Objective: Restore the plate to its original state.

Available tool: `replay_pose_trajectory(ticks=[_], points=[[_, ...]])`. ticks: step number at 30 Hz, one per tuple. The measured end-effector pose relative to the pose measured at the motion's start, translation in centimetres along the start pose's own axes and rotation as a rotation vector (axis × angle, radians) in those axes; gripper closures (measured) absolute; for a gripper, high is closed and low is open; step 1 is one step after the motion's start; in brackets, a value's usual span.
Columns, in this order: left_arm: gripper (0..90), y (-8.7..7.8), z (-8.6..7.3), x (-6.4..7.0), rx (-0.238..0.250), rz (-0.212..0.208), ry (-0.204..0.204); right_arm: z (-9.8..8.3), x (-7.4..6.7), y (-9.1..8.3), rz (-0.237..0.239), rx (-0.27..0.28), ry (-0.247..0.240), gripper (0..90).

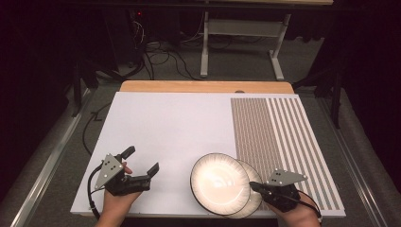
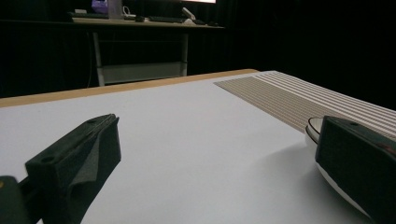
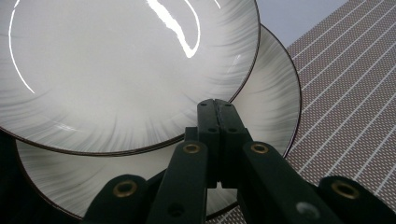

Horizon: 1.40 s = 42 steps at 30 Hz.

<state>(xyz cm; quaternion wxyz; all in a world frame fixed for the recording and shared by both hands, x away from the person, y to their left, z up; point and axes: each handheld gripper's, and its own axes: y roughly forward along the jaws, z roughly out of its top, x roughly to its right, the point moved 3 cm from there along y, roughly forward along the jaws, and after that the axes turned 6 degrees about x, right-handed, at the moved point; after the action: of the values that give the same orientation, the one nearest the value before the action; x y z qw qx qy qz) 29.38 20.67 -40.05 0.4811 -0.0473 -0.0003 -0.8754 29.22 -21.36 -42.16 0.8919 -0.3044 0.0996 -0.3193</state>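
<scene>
plates: two stacked, top plate [image 1: 220,183] offset left over the lower plate [image 3: 275,107], near-right on the white board [image 1: 165,127]
right gripper [image 3: 215,108]: jaws closed, resting over the lower rim, looks like gripping nothing
left gripper [image 1: 142,161]: jaws wide open, empty, near-left
progress: looks early, separating not started yet

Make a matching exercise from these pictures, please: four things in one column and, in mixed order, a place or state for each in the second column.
Things:
1. left gripper
2. right gripper
3. upper plate
4. lower plate

Places or states:
A. lies partly hidden under another plate
B. open, with nothing between the jaws, over the white board
C. rests on top, overlapping the one beneath
D. shut, with its tips over the plates

Pairs: 1-B, 2-D, 3-C, 4-A
</scene>
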Motion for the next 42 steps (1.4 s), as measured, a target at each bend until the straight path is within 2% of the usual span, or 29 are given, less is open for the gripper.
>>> replay_pose_trajectory(ticks=[23,24,27,32,37,39,42], points=[[0.8,0.0,0.0,0.0,0.001,-0.001,-0.005,-0.2,0.7,-0.6,-0.023,0.014,0.008,90.0],[0.8,0.0,0.0,0.0,0.001,-0.001,-0.005,-0.2,0.9,-0.7,-0.037,0.02,0.008,90.0],[0.8,0.0,0.0,0.0,-0.001,-0.002,-0.003,-0.2,1.3,-1.2,-0.048,0.027,0.028,90.0],[0.8,0.1,0.0,0.1,0.001,-0.004,-0.006,-0.4,1.6,-1.4,-0.058,0.027,0.034,90.0],[0.8,0.0,0.0,0.1,-0.003,-0.003,0.0,-0.3,2.1,-2.0,-0.081,0.049,0.044,90.0],[0.8,0.0,0.0,0.1,-0.003,-0.003,-0.003,-0.5,2.8,-2.7,-0.091,0.065,0.075,90.0],[0.8,0.0,0.0,0.2,-0.004,-0.002,-0.005,-0.5,3.2,-3.0,-0.108,0.081,0.079,90.0]])
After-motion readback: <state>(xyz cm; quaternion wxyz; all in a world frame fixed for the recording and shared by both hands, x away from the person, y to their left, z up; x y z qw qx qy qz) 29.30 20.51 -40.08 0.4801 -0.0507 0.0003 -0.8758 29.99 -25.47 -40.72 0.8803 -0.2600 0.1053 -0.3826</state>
